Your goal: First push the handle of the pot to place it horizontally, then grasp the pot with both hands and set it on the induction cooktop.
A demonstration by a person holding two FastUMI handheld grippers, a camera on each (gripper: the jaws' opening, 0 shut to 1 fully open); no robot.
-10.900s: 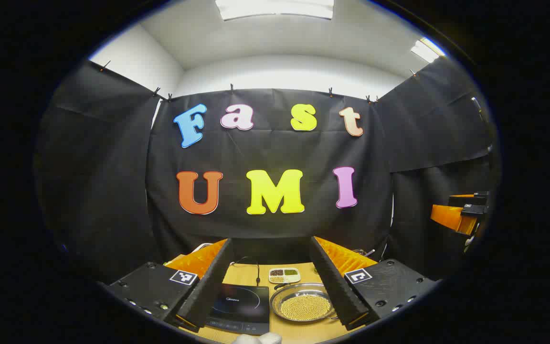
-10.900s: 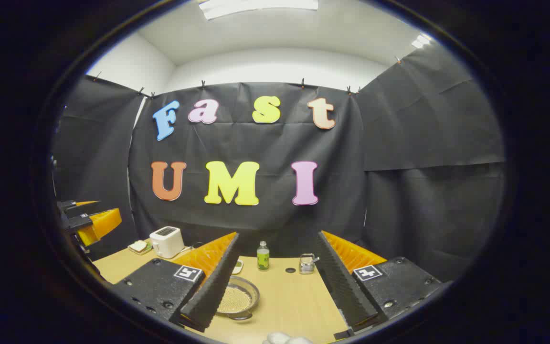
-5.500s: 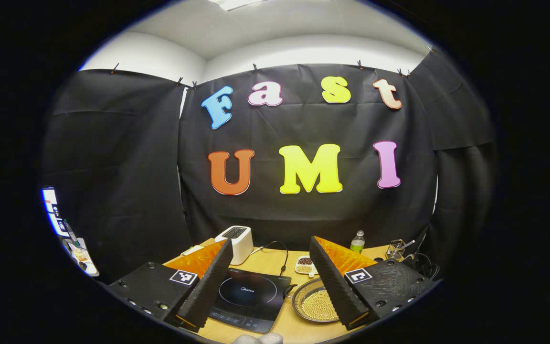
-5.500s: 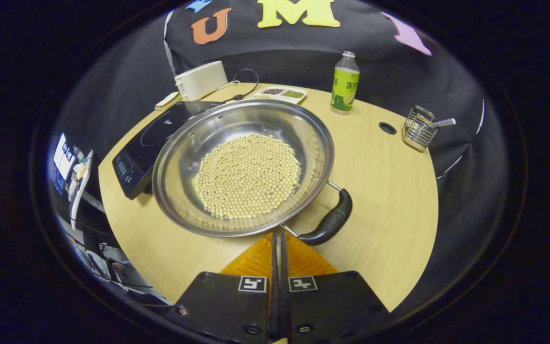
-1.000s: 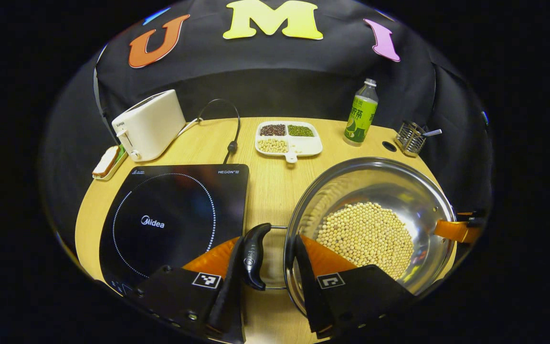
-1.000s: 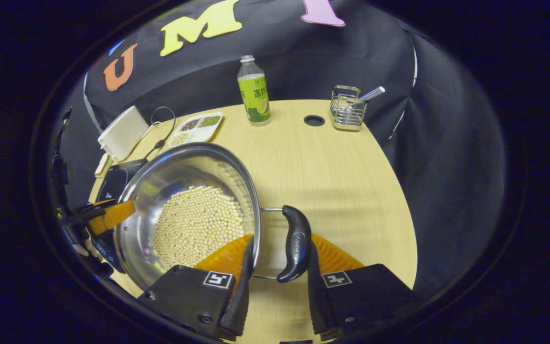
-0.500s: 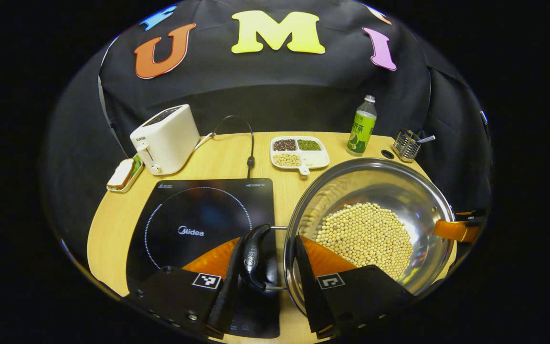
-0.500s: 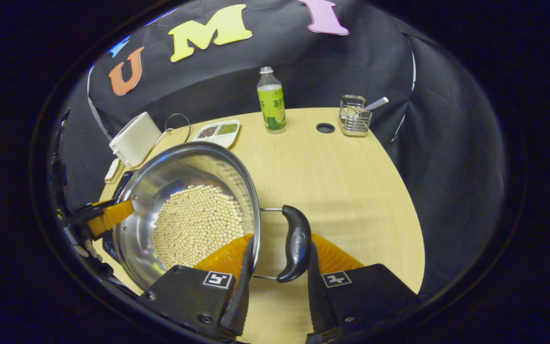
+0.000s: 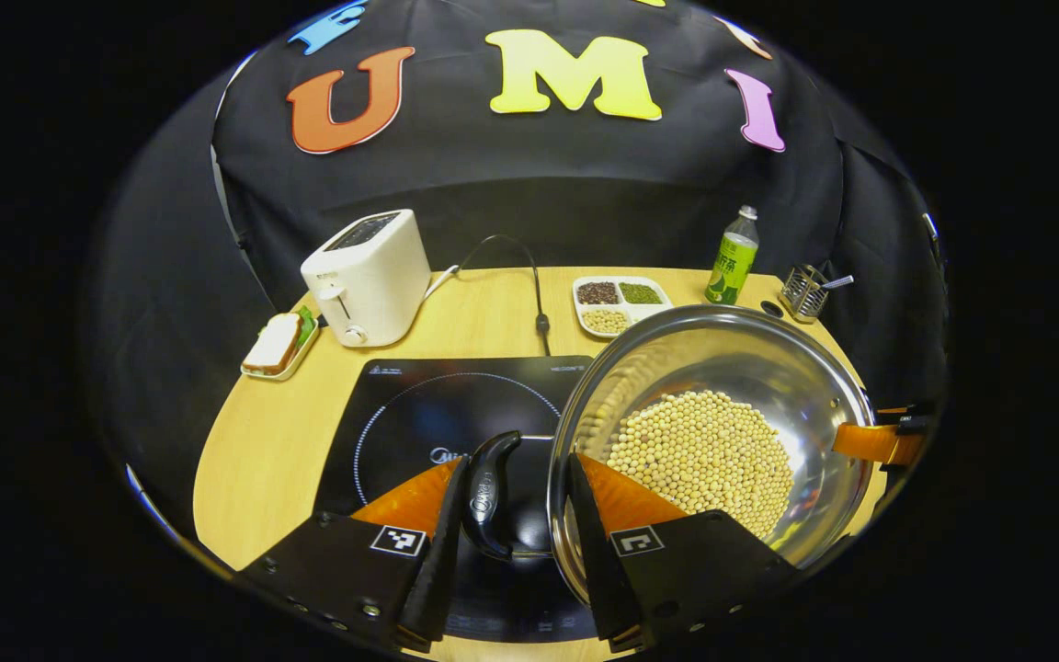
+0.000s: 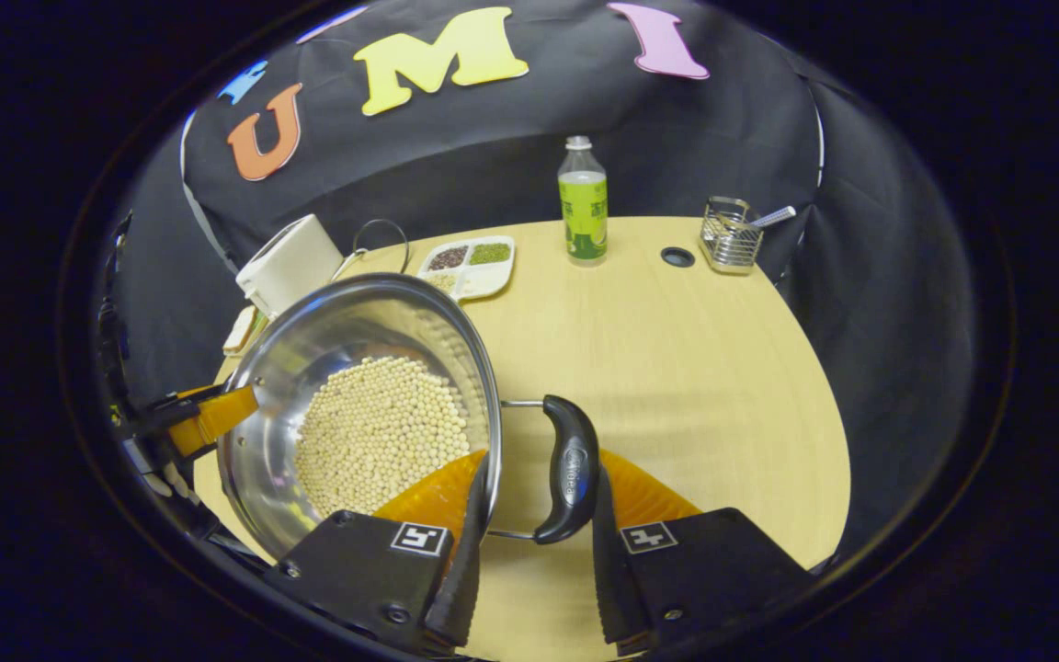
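The steel pot holding pale beans hangs between both grippers, level. My left gripper is shut across the pot's rim and its dark left handle, which sits over the black induction cooktop. In the right gripper view, my right gripper is shut the same way on the rim and the dark right handle of the pot. Each view shows the other gripper at the pot's far side: the right gripper and the left gripper.
On the round wooden table stand a white toaster with its cord, a small dish with a sandwich, a divided dish of beans, a green bottle and a wire holder.
Both grippers have carried the pot leftward; the cooktop now lies under the left handle and part of the pot. Both grips are unchanged.
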